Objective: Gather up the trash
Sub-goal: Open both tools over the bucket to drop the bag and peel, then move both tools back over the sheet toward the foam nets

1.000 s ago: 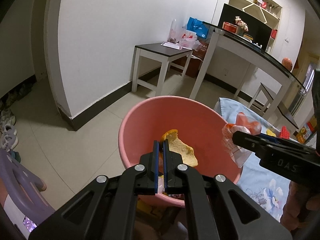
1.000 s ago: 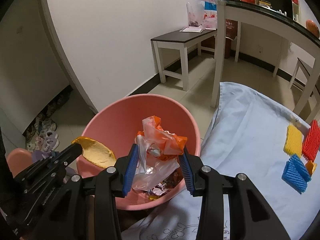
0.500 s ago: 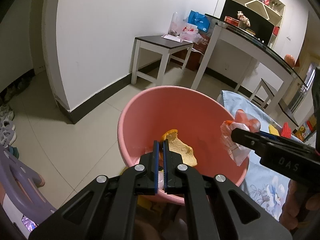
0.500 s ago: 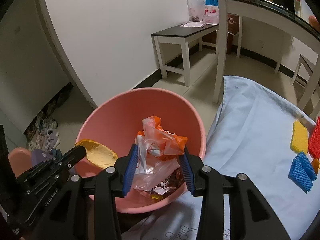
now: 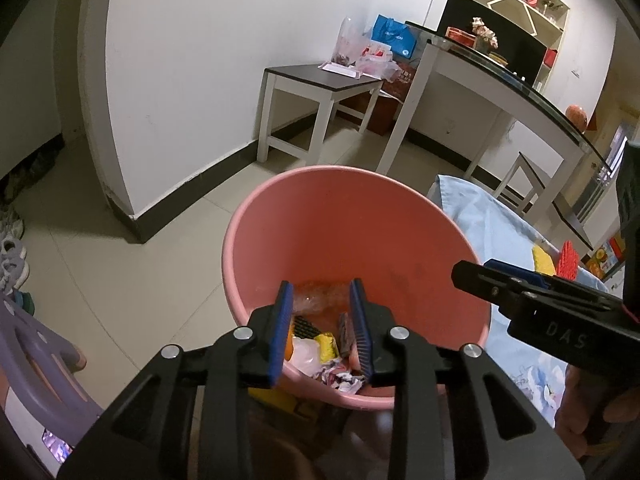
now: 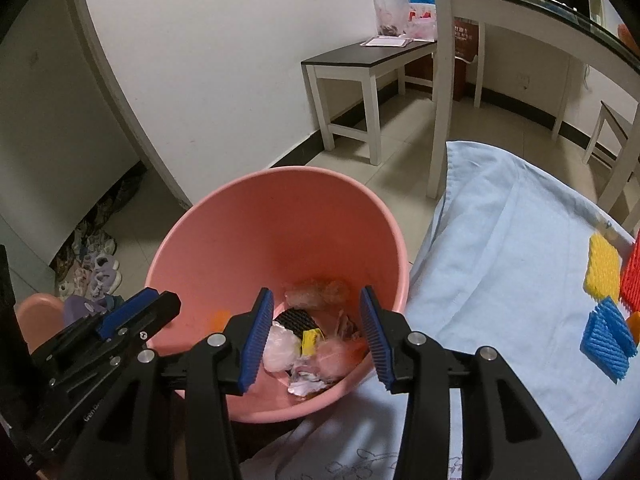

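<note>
Left wrist view, left to right. Purple plastic chair [image 5: 36, 364] at the lower left edge; shoes [image 5: 10, 256] on the tiled floor beside it. Pink bucket [image 5: 256, 236] stands mid-frame, just beside the blue-clothed table [image 5: 484, 220].

Left gripper [image 5: 322, 328] hangs over the bucket's near rim, pointing down into it. Its jaws have just been opening; they stand apart now, nothing between the blue pads, only trash seen through the gap. Right gripper [image 5: 486, 276] reaches in from the right over the bucket's far-right rim, seen side-on.

Trash [image 5: 320, 344] lies at the bucket bottom: crumpled clear plastic, a black meshed piece, a yellow scrap, torn printed wrapper.

Right wrist view, left to right. Shoes [image 6: 96, 268] along the wall; a second pink rim [image 6: 36, 312] at the far left. Left gripper [image 6: 138, 314] enters from the lower left at the bucket [image 6: 208, 240] rim. Right gripper [image 6: 318, 336] is over the bucket with jaws parted and empty. Trash [image 6: 304, 340] shows between and below the pads, not touching them: white wad, black mesh, yellow scrap, pinkish bag.

Right of the bucket, the table [image 6: 500, 240]. Near its right edge sit 4 ribbed pads [image 6: 608, 312]: yellow, red, blue, orange, close together.
</note>
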Demonstrator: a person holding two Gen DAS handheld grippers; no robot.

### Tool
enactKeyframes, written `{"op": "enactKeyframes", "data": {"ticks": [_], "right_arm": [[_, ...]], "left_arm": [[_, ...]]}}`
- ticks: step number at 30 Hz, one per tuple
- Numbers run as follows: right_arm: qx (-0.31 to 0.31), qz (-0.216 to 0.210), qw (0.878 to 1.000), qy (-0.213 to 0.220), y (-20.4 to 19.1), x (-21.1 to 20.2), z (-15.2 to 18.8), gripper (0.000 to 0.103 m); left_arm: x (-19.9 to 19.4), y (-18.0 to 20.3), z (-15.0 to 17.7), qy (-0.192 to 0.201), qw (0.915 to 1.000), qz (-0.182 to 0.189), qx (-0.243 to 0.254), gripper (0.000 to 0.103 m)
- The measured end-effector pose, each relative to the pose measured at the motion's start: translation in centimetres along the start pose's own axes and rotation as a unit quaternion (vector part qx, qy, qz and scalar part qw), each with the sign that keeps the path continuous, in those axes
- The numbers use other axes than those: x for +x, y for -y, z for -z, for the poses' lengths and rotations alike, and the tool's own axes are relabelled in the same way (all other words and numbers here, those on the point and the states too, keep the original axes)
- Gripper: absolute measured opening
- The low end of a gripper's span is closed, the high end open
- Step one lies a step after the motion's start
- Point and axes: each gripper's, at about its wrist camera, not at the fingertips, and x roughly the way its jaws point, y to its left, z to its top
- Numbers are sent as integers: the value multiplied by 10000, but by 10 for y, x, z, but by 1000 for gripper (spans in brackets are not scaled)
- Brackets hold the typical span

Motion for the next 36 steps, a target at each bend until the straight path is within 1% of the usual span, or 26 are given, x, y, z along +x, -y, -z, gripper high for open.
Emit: {"op": "enactKeyframes", "data": {"ticks": [17, 36], "right_arm": [[98, -36, 9998, 148, 7, -32, 16, 45], [428, -47, 9985, 344, 40, -71, 39, 46]], "left_arm": [[-15, 22, 1, 62, 9996, -27, 279, 30], [-26, 61, 6, 103, 9975, -8, 694, 30]]}}
